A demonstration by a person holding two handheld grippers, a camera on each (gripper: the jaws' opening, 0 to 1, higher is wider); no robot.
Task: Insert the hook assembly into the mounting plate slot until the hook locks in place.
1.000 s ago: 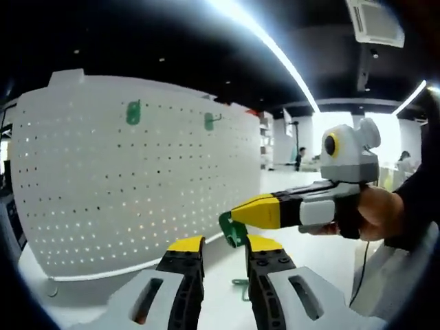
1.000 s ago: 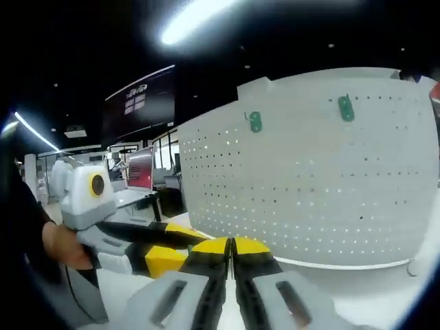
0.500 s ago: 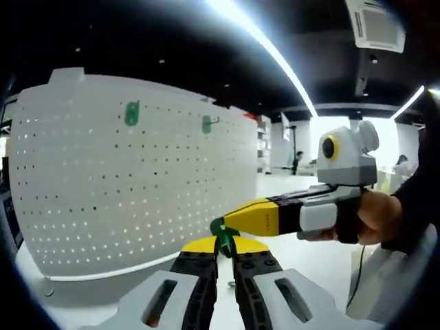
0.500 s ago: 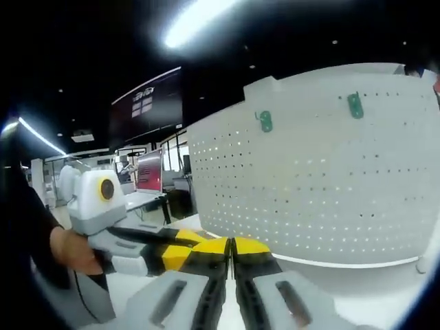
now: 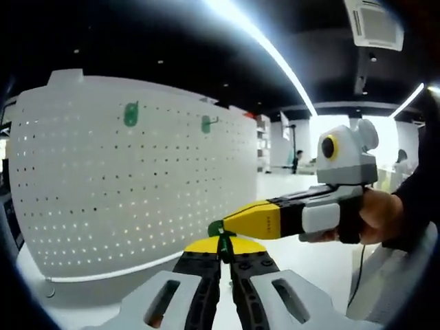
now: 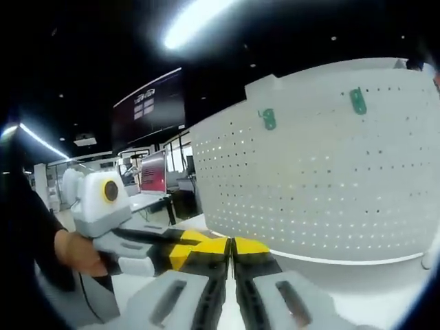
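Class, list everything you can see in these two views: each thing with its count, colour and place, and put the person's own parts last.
Pegboard: one, white, upright on the table.
Mounted hooks: two, green, near the pegboard's top edge.
Loose hook: one, green, pinched where both tongs' tips meet.
Table: one, white, under the pegboard.
Ceiling light strip: one, bright, overhead.
Left tongs: yellow-tipped, shut on the loose hook.
Right tongs: yellow-tipped, closed.
Hand: one, gripping the right tongs' handle.

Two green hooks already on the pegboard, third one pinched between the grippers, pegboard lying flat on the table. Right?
Not flat: the white pegboard stands upright, as the left gripper view shows. The rest holds: two green hooks on it, a third green hook between the left gripper and right gripper.
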